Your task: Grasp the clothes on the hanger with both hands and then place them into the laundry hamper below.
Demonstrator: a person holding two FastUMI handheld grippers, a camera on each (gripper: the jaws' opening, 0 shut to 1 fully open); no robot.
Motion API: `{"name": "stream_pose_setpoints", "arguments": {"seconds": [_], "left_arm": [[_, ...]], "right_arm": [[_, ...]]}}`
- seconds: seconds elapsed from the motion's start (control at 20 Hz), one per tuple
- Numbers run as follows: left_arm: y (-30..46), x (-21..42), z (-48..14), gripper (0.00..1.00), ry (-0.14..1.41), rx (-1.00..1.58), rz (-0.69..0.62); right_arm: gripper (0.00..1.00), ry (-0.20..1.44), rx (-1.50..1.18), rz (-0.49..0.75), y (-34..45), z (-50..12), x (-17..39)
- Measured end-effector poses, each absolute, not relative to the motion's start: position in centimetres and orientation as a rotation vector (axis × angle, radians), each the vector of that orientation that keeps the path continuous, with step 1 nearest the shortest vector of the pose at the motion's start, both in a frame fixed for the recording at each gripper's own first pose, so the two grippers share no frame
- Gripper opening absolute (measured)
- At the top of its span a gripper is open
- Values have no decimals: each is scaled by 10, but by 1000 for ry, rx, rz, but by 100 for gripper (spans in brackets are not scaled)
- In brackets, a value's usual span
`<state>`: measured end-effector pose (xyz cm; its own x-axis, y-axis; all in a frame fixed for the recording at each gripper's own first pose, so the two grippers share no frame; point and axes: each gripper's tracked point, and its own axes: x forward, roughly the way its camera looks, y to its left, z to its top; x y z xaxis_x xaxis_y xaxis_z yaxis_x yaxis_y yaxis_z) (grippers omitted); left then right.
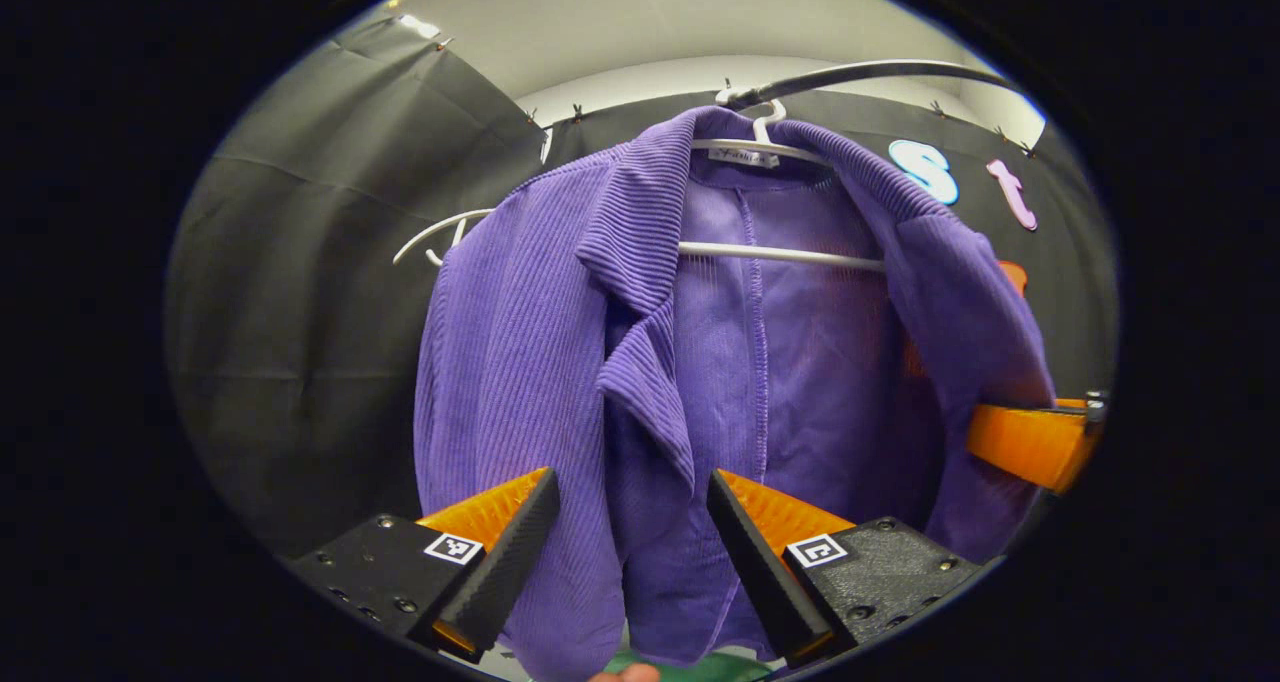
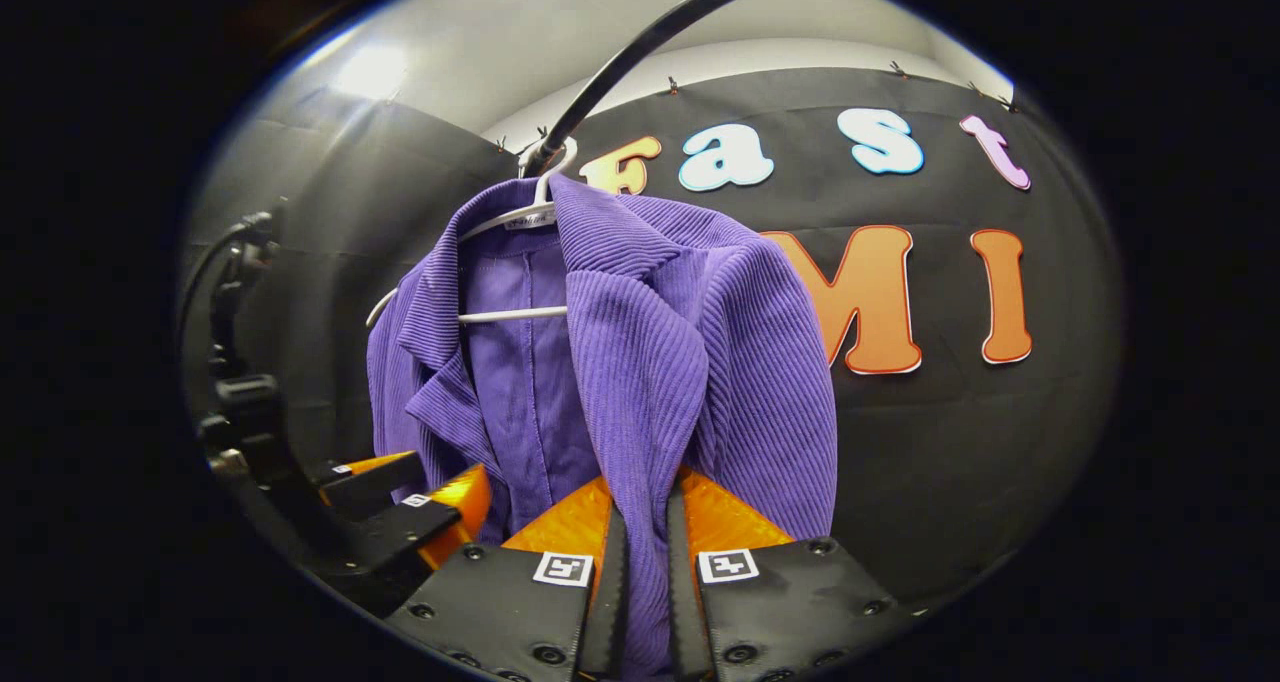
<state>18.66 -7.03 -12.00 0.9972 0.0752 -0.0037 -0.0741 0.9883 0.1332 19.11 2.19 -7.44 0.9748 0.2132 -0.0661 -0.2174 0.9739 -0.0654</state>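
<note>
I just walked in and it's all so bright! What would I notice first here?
The purple jacket, hanging on a white hanger from a dark rail in the middle. Below, the right hand-held gripper pinches the jacket's front edge, while the left hand-held gripper sits open around the other front edge.

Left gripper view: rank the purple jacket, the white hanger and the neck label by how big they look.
1. Purple jacket, by far the largest.
2. White hanger, partly hidden under the jacket, so its full span is unsure.
3. Neck label, smallest.
All three hang together, so nearness barely skews this.
</note>
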Motion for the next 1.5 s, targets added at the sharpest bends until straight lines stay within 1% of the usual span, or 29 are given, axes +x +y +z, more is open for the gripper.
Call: {"name": "stream_pose_setpoints", "arguments": {"seconds": [0.05,0.1,0.2,0.25,0.3,0.35,0.4,0.5,0.6,0.65,0.75,0.8,0.85,0.9,1.0,1.05,1.1,1.2,1.25,1.3,1.35,1.5], "left_arm": [[-69,194,-122,92,1,133,94],[-66,201,-125,96,1,136,114],[-56,215,-126,94,-17,164,164],[-47,221,-123,93,-45,189,198],[-41,223,-123,92,-58,216,221],[-36,223,-123,77,-64,238,236],[-30,224,-122,63,-65,241,243],[-26,221,-121,34,-51,224,210],[-17,216,-114,5,-29,257,183],[-9,210,-106,2,-38,282,194],[8,197,-84,1,-68,313,213],[15,186,-74,1,-74,324,228],[22,178,-66,0,-76,330,238],[30,172,-57,0,-86,333,250],[41,163,-34,0,-122,346,270],[46,159,-21,0,-146,359,286],[50,155,-9,0,-169,364,307],[60,155,14,0,-212,353,335],[66,154,27,0,-238,344,348],[72,156,39,0,-258,344,360],[80,158,50,1,-276,344,374],[91,172,73,1,-309,351,384]], "right_arm": [[25,52,-66,221,21,-73,189],[21,45,-60,226,19,-70,188],[21,36,-59,229,18,-67,187],[25,32,-60,226,16,-65,187],[25,29,-61,224,15,-65,187],[25,27,-60,223,15,-63,187],[21,25,-60,219,14,-63,188],[21,23,-59,208,12,-63,188],[30,18,-61,183,7,-62,191],[23,-7,-63,138,-4,-54,192],[8,-43,-85,111,-9,-48,190],[4,-49,-98,106,-9,-48,190],[8,-53,-111,98,-9,-45,191],[4,-62,-121,83,-12,-43,191],[13,-97,-135,37,-20,-34,188],[13,-115,-146,11,-23,-27,185],[4,-135,-162,-16,-28,-22,183],[4,-175,-198,-68,-39,-8,181],[8,-188,-209,-94,-45,1,182],[8,-198,-211,-117,-48,6,180],[4,-208,-206,-134,-53,12,177],[4,-221,-203,-195,-64,21,175]]}}
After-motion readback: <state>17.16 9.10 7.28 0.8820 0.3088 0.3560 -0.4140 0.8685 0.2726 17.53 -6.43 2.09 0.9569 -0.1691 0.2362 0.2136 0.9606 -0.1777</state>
